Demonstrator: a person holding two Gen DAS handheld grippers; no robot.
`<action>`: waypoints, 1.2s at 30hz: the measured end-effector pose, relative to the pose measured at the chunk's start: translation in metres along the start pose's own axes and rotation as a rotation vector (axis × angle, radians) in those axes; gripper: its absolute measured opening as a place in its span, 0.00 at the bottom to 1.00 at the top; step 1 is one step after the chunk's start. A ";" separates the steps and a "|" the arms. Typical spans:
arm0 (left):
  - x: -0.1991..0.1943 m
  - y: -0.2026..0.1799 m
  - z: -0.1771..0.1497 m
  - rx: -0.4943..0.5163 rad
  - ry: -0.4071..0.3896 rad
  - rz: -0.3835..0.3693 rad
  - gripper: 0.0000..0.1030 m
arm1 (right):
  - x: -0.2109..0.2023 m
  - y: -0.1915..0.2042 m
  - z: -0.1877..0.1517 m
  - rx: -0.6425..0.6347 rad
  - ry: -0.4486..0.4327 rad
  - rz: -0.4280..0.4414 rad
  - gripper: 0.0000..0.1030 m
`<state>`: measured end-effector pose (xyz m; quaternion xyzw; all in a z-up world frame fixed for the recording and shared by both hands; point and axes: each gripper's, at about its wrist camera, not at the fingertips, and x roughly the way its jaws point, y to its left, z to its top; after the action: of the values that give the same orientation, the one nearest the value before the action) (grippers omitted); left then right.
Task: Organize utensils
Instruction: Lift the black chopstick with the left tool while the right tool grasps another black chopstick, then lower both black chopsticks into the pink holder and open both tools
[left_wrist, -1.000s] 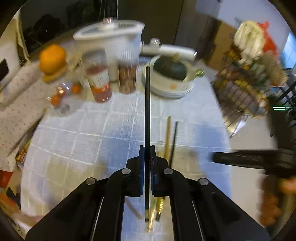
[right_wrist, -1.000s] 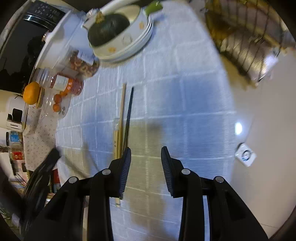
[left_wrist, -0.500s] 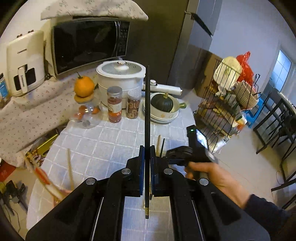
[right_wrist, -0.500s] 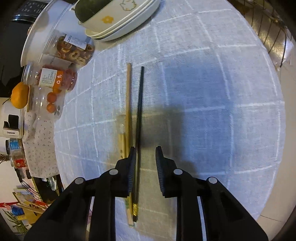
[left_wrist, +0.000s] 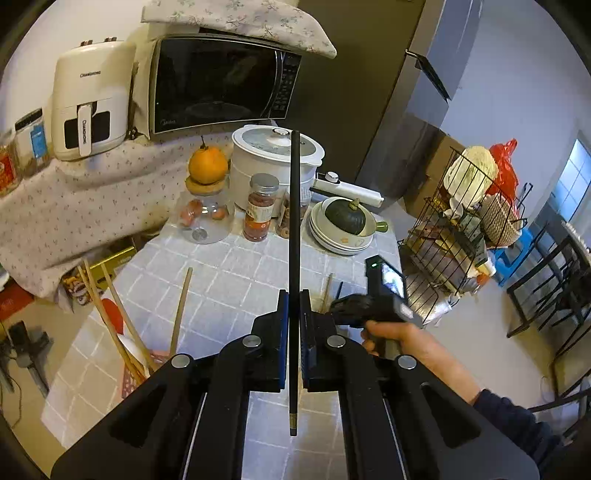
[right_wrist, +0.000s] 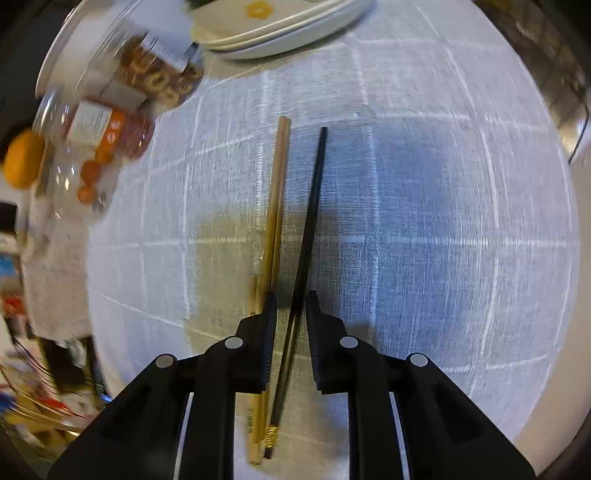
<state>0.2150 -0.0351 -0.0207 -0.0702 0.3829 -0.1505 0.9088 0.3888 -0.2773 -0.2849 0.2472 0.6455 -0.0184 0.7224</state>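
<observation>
Above table (left_wrist: 236, 273) | left claw (left_wrist: 294, 310) clamps black chopstick (left_wrist: 294, 221) | right claw (right_wrist: 290, 306) closing around second black chopstick (right_wrist: 314, 199)

So I'm counting two black chopsticks total: one slim black chopstick (left_wrist: 294, 258) sitting up between gripper fingers, another thin black chopstick (right_wrist: 308, 229) lying on the checked cloth. Light wooden chopsticks: I'm seeing one (right_wrist: 275, 218) right beside that black one, one (left_wrist: 180, 308) lying alone further over, plus a few (left_wrist: 110, 321) sticking up at the table edge. Two clear jars with reddish snacks (left_wrist: 259, 208) are standing there, one orange (left_wrist: 207, 166), one dark green squash (left_wrist: 345, 216).
</observation>
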 end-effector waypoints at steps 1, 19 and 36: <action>-0.001 -0.001 0.000 0.004 -0.007 -0.005 0.04 | 0.000 0.005 0.000 -0.026 -0.008 -0.030 0.08; -0.051 0.035 0.001 0.028 -0.164 0.023 0.04 | -0.173 0.054 -0.038 -0.232 -0.498 0.201 0.06; -0.050 0.111 -0.012 0.003 -0.236 0.190 0.04 | -0.224 0.171 -0.151 -0.570 -0.795 0.352 0.06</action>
<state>0.1980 0.0861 -0.0220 -0.0495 0.2783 -0.0549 0.9576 0.2716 -0.1356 -0.0235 0.1194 0.2491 0.1876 0.9426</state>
